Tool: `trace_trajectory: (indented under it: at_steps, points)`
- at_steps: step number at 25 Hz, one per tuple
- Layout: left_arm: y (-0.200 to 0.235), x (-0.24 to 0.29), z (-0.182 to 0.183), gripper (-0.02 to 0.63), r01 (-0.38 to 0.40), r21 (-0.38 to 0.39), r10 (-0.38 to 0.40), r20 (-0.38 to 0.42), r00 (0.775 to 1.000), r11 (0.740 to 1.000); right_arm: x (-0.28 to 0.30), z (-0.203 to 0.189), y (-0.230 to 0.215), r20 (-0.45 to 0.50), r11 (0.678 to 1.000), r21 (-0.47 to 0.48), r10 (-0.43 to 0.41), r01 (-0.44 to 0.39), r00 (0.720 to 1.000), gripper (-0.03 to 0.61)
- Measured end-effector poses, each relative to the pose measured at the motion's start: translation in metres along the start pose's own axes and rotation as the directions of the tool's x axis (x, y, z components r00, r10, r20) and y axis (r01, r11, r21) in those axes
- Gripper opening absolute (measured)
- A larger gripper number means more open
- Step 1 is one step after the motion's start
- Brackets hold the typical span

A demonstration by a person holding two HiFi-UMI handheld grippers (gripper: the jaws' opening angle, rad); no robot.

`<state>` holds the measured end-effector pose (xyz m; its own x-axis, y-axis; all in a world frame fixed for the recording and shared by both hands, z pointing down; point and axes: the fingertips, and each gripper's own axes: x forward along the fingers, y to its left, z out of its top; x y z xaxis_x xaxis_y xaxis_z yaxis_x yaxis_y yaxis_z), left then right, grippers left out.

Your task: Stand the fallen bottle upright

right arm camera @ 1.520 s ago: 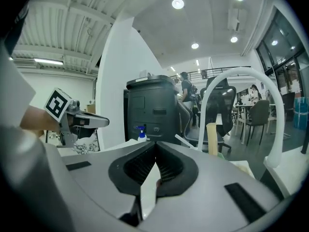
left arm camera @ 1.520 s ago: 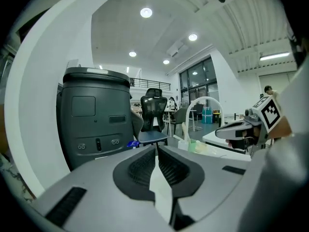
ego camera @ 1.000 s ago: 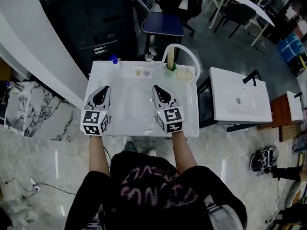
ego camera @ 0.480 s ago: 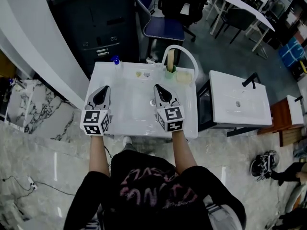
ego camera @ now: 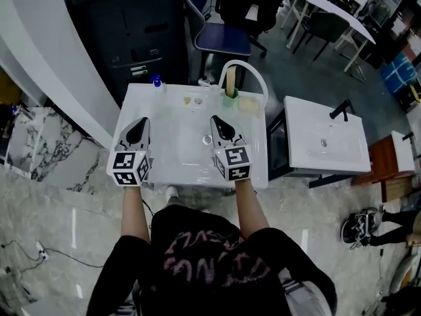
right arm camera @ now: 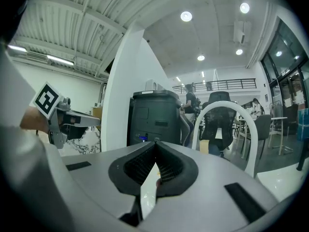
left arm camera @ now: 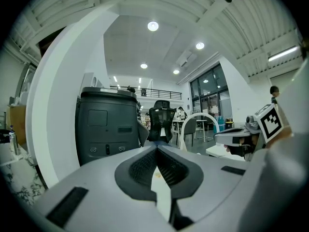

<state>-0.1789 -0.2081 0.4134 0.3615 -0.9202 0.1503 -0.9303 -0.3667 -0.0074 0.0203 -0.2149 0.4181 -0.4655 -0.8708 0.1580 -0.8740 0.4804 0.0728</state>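
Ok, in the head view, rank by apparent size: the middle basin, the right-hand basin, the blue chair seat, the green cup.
1. middle basin
2. right-hand basin
3. blue chair seat, though it sits farther from the camera
4. green cup

Glossy marble floor (ego camera: 59, 242), blue chair (ego camera: 223, 37)

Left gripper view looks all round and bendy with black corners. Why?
Left gripper view: a wide-angle lens bends the white pillar into a curve and darkens the corners; right gripper view: the same bending, plus a glaring ceiling lamp; head view: straighter, but the shiny floor shows light streaks.
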Motion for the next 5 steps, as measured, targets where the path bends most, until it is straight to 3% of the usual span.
trace_trajectory:
  at_steps: [5]
  points:
    - [-0.0032,-0.0022,-0.0001,0.015,-0.001,-0.010,0.001,0.004,1.000,1.000,-0.0033,-0.0018,-0.0008,-0.005,1.000,-0.006,0.003,-0.003,1.000,0.005]
